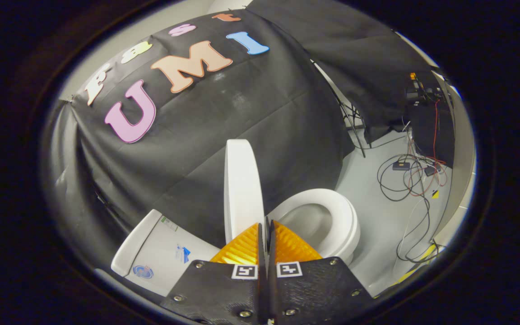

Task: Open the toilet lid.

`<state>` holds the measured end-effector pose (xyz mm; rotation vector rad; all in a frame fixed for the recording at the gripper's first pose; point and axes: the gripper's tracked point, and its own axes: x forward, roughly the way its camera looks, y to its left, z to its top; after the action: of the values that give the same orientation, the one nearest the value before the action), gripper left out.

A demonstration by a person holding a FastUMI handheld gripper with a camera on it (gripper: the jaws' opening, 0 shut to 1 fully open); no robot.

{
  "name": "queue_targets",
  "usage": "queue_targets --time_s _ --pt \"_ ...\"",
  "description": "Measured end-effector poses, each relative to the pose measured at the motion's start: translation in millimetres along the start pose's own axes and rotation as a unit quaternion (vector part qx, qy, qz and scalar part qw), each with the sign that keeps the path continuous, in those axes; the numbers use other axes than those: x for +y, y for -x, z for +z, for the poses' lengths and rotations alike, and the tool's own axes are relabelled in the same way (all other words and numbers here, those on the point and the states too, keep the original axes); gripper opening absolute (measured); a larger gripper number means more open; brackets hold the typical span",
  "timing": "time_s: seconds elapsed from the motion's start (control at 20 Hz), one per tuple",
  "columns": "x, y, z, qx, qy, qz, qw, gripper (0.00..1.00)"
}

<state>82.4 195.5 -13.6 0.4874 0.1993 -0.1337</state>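
The gripper point(265, 225) has its two fingers brought together, tips meeting with only a thin seam between them and nothing caught there. Just ahead of the tips stands the toilet lid point(241, 187), raised upright and seen nearly edge-on (whether the tips touch its lower edge cannot be told). Beside the lid, on the bowl side, the toilet seat point(332, 216) lies down on the bowl, its ring exposed. On the lid's other side sits the toilet tank point(160, 253), its top bearing small stickers. Beyond the seat, loose cables point(411, 180) sprawl on the pale floor point(377, 216).
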Motion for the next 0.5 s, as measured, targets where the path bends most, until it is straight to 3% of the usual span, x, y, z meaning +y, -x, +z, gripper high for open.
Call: queue_targets --time_s 0.5 --pt "36.9 14.5 -1.1 -0.003 0.046 0.009 0.999 0.01"
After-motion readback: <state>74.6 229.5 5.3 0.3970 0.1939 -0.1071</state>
